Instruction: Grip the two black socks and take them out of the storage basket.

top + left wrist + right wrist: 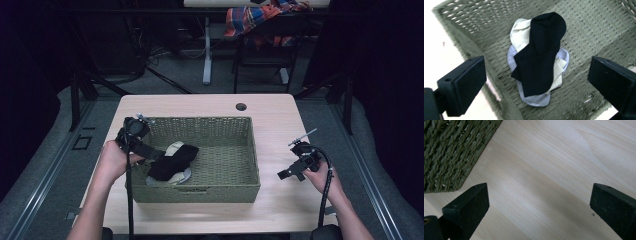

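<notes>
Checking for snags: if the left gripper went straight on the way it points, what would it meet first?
Probably the black sock topping the sock pile in the woven green basket; the left gripper stands open above it.

Lab or recording studio – black curtains (30,60) both sides of frame, pale wood table (280,120) at center, cables (150,50) on grey floor upper left, desk leg (207,50) and chair with plaid cloth (255,17) at top.

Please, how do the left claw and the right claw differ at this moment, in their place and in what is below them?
The left claw is over the woven basket, pointing at the sock pile with the black sock on top; the right claw is outside the basket, over the bare wooden table. The left claw reaches past the basket's left rim; the right claw stays beside its right wall. Both are open and hold nothing.
</notes>
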Tool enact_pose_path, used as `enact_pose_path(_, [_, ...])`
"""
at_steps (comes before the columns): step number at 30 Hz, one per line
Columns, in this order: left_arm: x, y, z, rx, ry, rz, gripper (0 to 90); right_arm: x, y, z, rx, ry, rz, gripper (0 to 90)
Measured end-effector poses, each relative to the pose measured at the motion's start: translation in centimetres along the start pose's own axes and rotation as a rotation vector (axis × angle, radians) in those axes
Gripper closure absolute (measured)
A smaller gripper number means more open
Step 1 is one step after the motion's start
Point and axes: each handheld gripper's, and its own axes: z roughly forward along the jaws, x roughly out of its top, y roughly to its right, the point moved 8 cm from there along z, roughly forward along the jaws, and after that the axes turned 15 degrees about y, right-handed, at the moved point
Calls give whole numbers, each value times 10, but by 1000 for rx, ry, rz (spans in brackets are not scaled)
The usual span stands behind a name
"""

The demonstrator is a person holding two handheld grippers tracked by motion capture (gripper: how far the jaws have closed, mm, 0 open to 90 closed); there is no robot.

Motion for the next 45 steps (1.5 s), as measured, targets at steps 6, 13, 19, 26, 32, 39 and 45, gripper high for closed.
enact_pose_path(6, [-8,12,29,-29,-58,56,127,0,0,-1,17,-18,-13,23])
enact_pose_path(13, [-1,14,53,-35,-120,91,199,0,-1,-2,21,-18,-13,24])
enact_pose_path(19, [2,16,73,-45,-180,123,263,0,1,-3,10,-27,-25,25])
enact_pose_path(26, [4,20,92,-73,-214,123,368,1,-2,0,8,13,8,26])
enact_pose_path(32, [3,25,105,-80,-256,139,409,1,-2,0,3,14,8,27])
enact_pose_path(39, [-5,22,114,-80,-321,121,560,1,0,-3,12,-17,-18,28])
enact_pose_path(45, [-8,12,112,-64,-328,97,777,0,1,-4,13,-27,-28,30])
